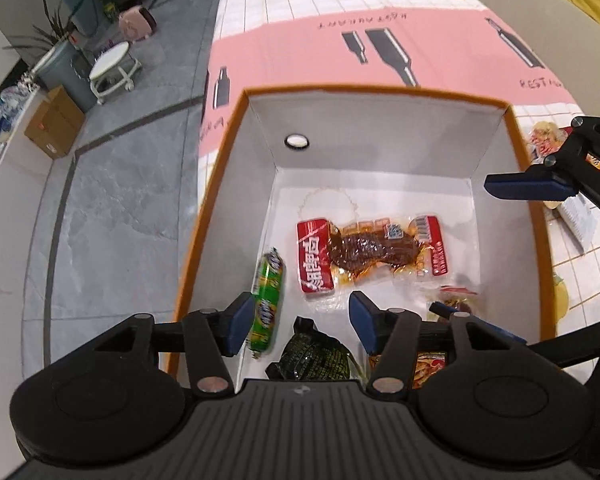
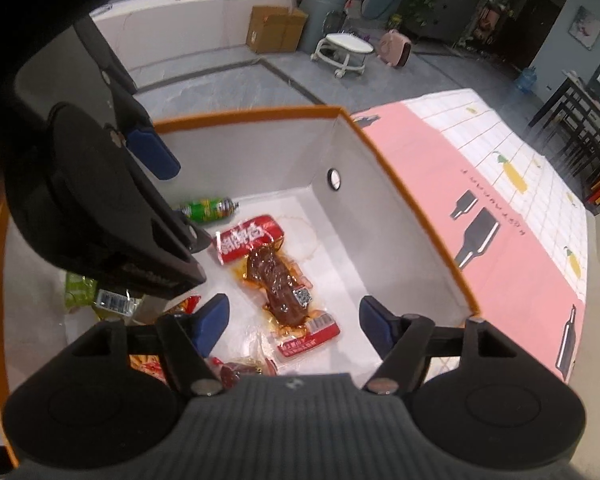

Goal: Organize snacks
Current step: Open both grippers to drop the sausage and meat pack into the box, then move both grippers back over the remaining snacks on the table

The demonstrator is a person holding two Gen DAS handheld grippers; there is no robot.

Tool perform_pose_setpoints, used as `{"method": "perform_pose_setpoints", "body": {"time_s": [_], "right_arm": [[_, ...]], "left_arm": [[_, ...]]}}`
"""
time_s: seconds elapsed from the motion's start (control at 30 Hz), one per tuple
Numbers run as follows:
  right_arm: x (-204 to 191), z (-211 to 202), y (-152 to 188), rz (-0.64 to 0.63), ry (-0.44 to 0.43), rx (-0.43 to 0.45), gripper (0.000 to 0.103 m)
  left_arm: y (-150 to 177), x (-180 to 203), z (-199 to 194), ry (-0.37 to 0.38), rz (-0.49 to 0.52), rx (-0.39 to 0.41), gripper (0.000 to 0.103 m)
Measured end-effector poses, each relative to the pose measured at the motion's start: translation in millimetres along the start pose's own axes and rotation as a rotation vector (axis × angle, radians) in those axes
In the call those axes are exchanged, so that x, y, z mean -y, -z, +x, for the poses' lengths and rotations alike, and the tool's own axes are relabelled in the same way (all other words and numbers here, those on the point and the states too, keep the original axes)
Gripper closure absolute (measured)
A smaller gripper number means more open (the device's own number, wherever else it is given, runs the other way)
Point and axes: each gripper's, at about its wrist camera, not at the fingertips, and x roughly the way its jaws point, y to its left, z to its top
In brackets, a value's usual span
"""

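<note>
An orange-rimmed white box (image 1: 380,98) stands on the table and holds snacks. A red and clear pack of braised meat (image 1: 370,254) lies in its middle, also in the right wrist view (image 2: 278,280). A green sausage (image 1: 267,300) lies by the left wall. A dark green packet (image 1: 316,354) sits under my left gripper (image 1: 302,322), which is open and empty above the box. My right gripper (image 2: 294,318) is open and empty over the meat pack. One of its blue fingers (image 1: 528,186) shows in the left wrist view.
More red and orange snack packs (image 1: 456,300) lie in the box's near right corner. A snack pack (image 1: 548,140) lies on the tablecloth beyond the right wall. The pink and white cloth (image 2: 500,184) covers the table. A stool (image 2: 346,50) and cartons stand on the floor.
</note>
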Motion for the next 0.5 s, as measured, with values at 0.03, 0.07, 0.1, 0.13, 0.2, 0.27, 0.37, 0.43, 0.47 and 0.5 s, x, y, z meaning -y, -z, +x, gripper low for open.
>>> {"method": "perform_pose_setpoints", "body": {"time_s": [0.03, 0.07, 0.1, 0.13, 0.2, 0.27, 0.37, 0.43, 0.47, 0.5], "right_arm": [[0, -4, 0, 0.005, 0.0, 0.01, 0.033], [0, -8, 1, 0.01, 0.0, 0.019, 0.033], [0, -12, 1, 0.015, 0.0, 0.028, 0.033], [0, -17, 1, 0.02, 0.002, 0.04, 0.032], [0, -28, 4, 0.026, 0.008, 0.066, 0.03], [0, -40, 9, 0.028, 0.023, 0.095, 0.029], [-1, -58, 19, 0.029, 0.049, 0.144, 0.029], [1, -69, 28, 0.044, 0.071, 0.177, 0.029], [3, -75, 33, 0.058, 0.081, 0.196, 0.029], [6, -80, 39, 0.075, 0.091, 0.214, 0.029]], "left_arm": [[0, 2, -4, -0.005, 0.005, 0.01, 0.039], [1, 4, -7, -0.011, 0.01, 0.02, 0.039], [1, 7, -11, -0.018, 0.015, 0.033, 0.039], [2, 9, -16, -0.026, 0.02, 0.049, 0.039], [2, 13, -25, -0.044, 0.029, 0.078, 0.039], [3, 17, -35, -0.057, 0.034, 0.111, 0.039], [5, 27, -51, -0.068, 0.047, 0.164, 0.039], [8, 36, -62, -0.087, 0.064, 0.207, 0.039], [9, 42, -67, -0.099, 0.081, 0.234, 0.039], [11, 48, -72, -0.107, 0.099, 0.256, 0.039]]}}
